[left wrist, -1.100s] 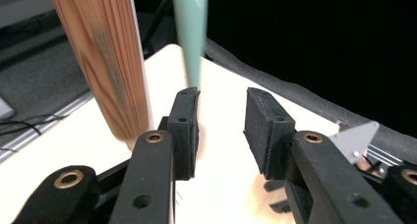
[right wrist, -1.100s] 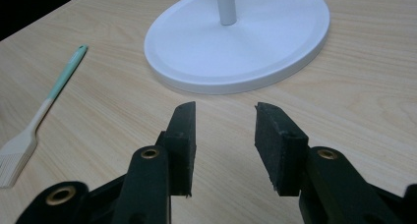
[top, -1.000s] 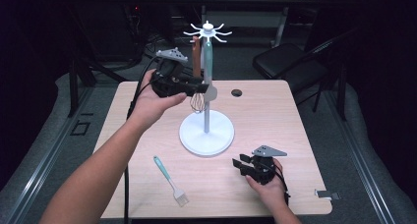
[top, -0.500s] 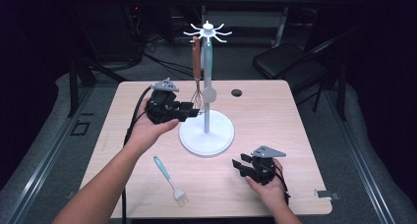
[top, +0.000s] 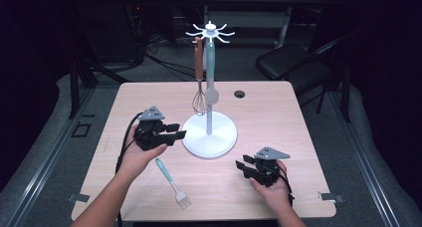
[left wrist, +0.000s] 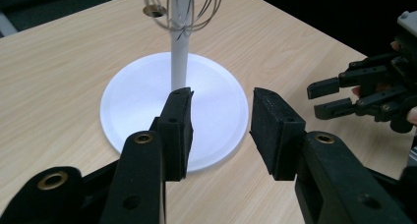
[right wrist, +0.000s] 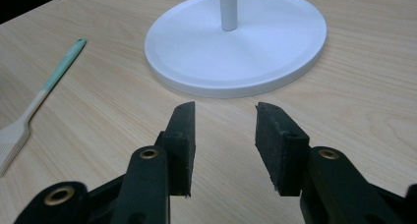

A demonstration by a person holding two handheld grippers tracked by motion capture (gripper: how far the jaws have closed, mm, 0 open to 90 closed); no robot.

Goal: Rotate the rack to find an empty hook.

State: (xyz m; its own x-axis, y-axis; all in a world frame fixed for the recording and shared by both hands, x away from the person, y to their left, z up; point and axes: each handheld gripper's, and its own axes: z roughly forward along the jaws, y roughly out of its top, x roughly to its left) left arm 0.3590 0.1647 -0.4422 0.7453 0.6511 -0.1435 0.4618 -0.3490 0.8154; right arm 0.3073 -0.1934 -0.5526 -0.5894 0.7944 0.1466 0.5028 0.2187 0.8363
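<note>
No legible text, labels, brand marks, numbers or signs in any view. Checked the table (top: pixel 278 112) surface, the white stand (top: pixel 209 135) base and pole, the hanging utensils and the brush (top: pixel 172 179) lying near the front edge: all plain, unmarked surfaces. The black pads and bodies seen in both gripper views carry no readable print.

The utensil stand (top: pixel 209 135) sits mid-table (top: pixel 278 117), whisk (top: pixel 199 101) hanging from it, the brush (top: pixel 171 180) lying front-left.
</note>
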